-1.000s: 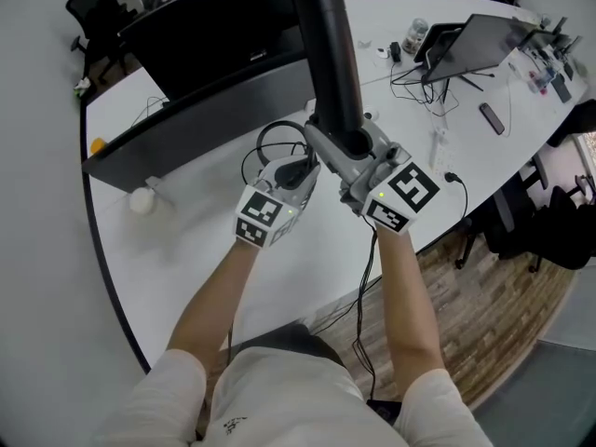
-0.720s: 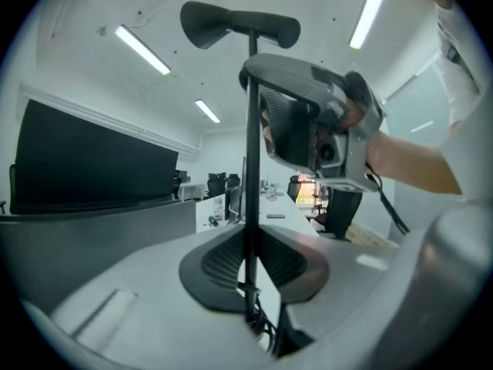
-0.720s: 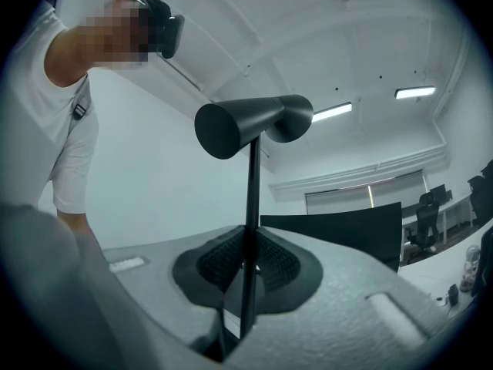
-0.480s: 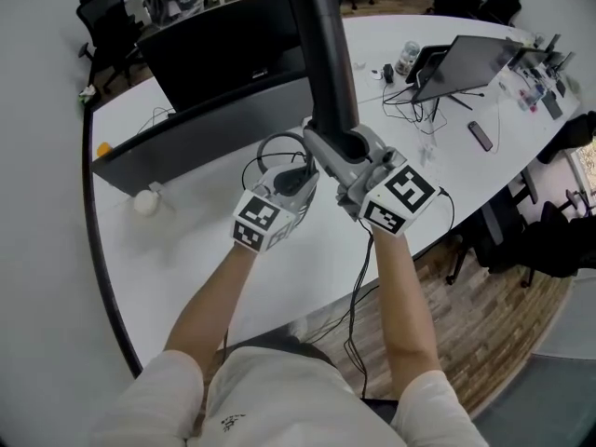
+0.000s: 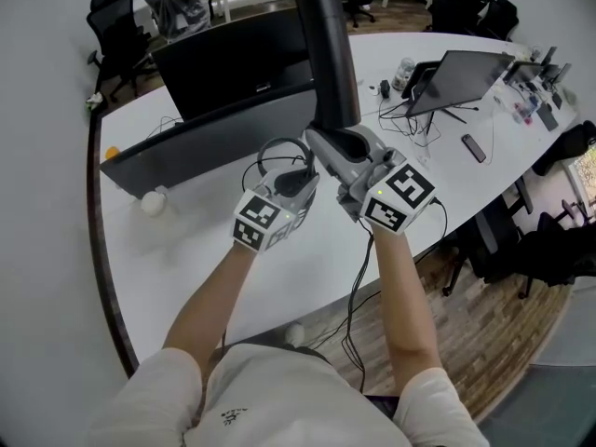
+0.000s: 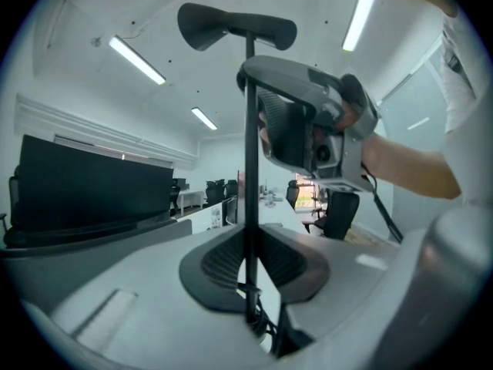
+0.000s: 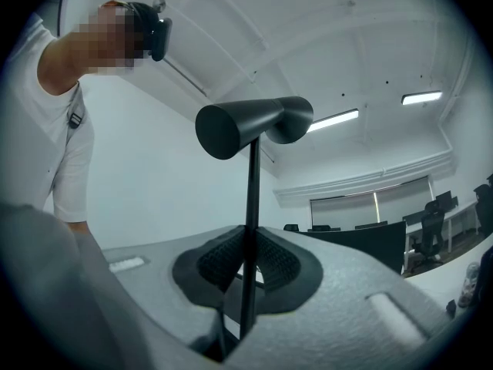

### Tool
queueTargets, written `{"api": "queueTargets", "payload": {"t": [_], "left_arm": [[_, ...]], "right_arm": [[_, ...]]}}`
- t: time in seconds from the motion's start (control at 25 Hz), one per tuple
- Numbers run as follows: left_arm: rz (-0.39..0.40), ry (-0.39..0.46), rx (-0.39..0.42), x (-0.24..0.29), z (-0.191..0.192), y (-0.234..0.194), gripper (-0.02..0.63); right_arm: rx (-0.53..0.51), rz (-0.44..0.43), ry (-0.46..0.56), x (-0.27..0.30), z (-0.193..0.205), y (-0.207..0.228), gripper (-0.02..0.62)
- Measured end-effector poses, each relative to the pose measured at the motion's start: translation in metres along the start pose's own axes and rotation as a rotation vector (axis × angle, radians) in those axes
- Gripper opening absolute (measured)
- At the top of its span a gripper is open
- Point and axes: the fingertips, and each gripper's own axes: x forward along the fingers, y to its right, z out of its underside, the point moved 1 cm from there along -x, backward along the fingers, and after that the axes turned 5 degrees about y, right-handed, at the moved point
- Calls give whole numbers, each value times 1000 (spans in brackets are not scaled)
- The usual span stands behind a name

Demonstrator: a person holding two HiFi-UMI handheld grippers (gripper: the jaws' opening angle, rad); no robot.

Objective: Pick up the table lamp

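Over the near edge of the white table [image 5: 186, 259], the person holds the table lamp [image 5: 328, 59] upright between both tools. Its black head rises close to the head camera. The left gripper [image 5: 303, 170] and the right gripper [image 5: 335, 152] meet from opposite sides, just beside each other. Each is clamped on the lamp's thin black stem [image 6: 251, 168]: in both gripper views the ribbed pads press against the rod from either side. The lamp's base is hidden under the tools, so whether it touches the table cannot be told.

A black cable [image 5: 270, 152] loops on the table just behind the left gripper. A dark monitor [image 5: 233, 63] stands toward the far left edge. A laptop [image 5: 466, 77] sits at the far right, with a phone [image 5: 473, 148] nearer the right edge.

Compared with a second ago, the grip is unchanged and the jaws are just as far apart. The tools and lamp sit higher over the table. The table looks further below, and more of the far side shows, with the office chairs [image 5: 116, 26] beyond it. The laptop and phone lie further up the frame.
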Motion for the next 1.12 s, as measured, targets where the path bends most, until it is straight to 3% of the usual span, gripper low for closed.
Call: {"api": "queueTargets", "payload": {"t": [0.56, 1.12], "left_arm": [[7, 17, 20, -19, -32, 23, 49], [7, 20, 38, -34, -41, 33, 49]], "right_arm": [[-7, -19, 4, -7, -37, -24, 38], [-8, -21, 5, -9, -48, -42, 38]]}}
